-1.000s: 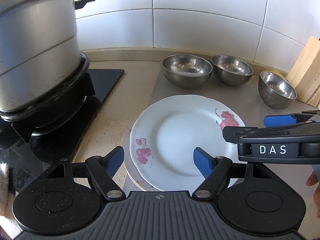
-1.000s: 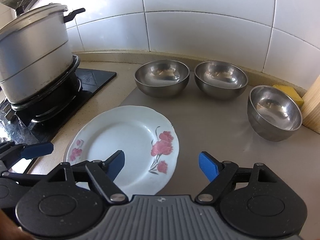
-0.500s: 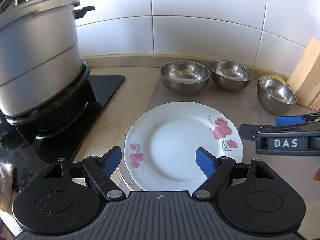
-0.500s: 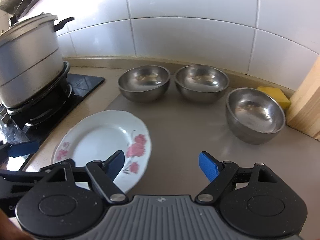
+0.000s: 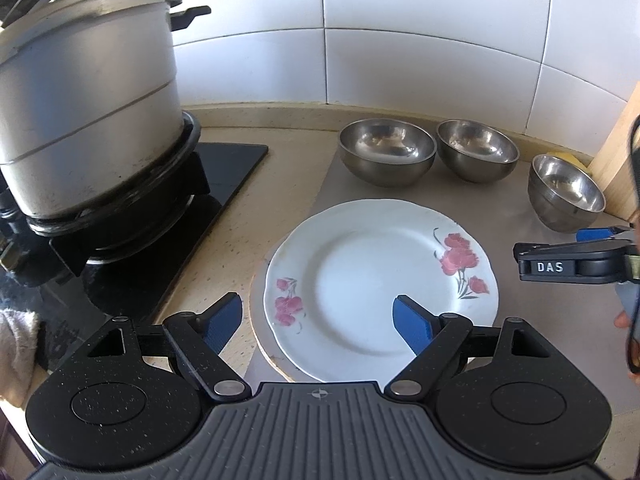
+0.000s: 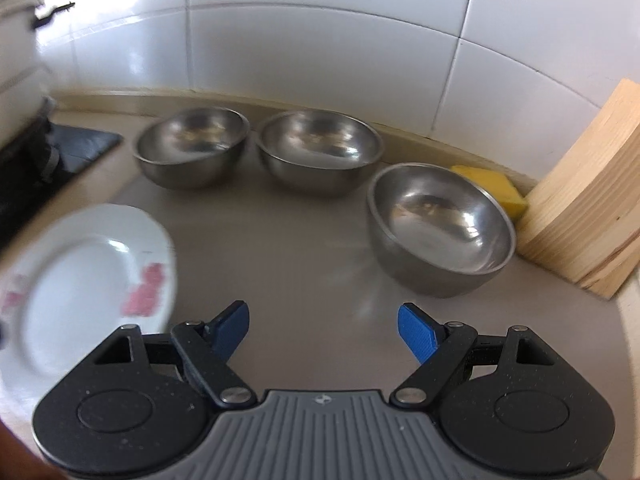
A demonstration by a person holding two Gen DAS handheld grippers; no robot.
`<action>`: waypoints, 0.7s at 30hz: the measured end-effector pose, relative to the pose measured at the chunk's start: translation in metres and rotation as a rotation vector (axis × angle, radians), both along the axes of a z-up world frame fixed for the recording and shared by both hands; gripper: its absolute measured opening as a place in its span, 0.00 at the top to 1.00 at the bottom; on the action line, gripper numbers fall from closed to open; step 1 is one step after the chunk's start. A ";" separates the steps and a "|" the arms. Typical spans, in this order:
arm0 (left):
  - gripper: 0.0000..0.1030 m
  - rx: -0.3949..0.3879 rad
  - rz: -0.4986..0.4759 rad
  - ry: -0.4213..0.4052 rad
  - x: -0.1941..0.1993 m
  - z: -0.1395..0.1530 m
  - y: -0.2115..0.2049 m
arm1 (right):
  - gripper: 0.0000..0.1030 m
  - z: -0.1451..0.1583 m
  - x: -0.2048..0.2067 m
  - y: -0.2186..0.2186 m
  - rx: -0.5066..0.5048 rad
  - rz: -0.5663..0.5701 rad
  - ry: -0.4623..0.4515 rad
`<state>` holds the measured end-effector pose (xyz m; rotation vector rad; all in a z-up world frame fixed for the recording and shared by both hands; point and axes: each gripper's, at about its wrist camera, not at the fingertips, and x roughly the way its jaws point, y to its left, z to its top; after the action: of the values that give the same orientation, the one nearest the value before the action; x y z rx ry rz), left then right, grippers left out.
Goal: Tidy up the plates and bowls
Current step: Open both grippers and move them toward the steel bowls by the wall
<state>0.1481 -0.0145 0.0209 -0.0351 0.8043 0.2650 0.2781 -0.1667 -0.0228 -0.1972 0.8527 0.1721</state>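
A white plate with pink flowers (image 5: 380, 288) tops a small stack; a second plate's rim (image 5: 258, 320) shows beneath. My left gripper (image 5: 320, 322) hovers open over the stack's near edge, its blue pads clear of the plates. Three steel bowls stand behind: left (image 6: 192, 148), middle (image 6: 318, 152) and right (image 6: 440, 228). My right gripper (image 6: 324, 320) is open and empty over bare counter, between the plate (image 6: 92, 276) and the right bowl. It also shows side-on as the right gripper (image 5: 548, 243) at the edge of the left wrist view.
A big lidded steel pot (image 5: 80, 112) sits on the black stove (image 5: 224, 168) at the left. A wooden board (image 6: 592, 208) leans at the right, with a yellow sponge (image 6: 492, 188) beside it. White wall tiles close off the back.
My right gripper has swung right, away from the plates and toward the right bowl; its view is now blurred. The left gripper's jaws have spread slightly and it has barely moved.
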 end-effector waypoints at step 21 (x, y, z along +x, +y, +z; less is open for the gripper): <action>0.19 -0.007 -0.036 -0.009 0.010 0.007 0.002 | 0.41 -0.006 -0.008 0.033 -0.060 0.067 -0.022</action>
<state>0.1577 -0.0126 0.0283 -0.0286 0.7967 0.2276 0.2702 -0.1340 -0.0290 -0.2838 0.8309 0.2062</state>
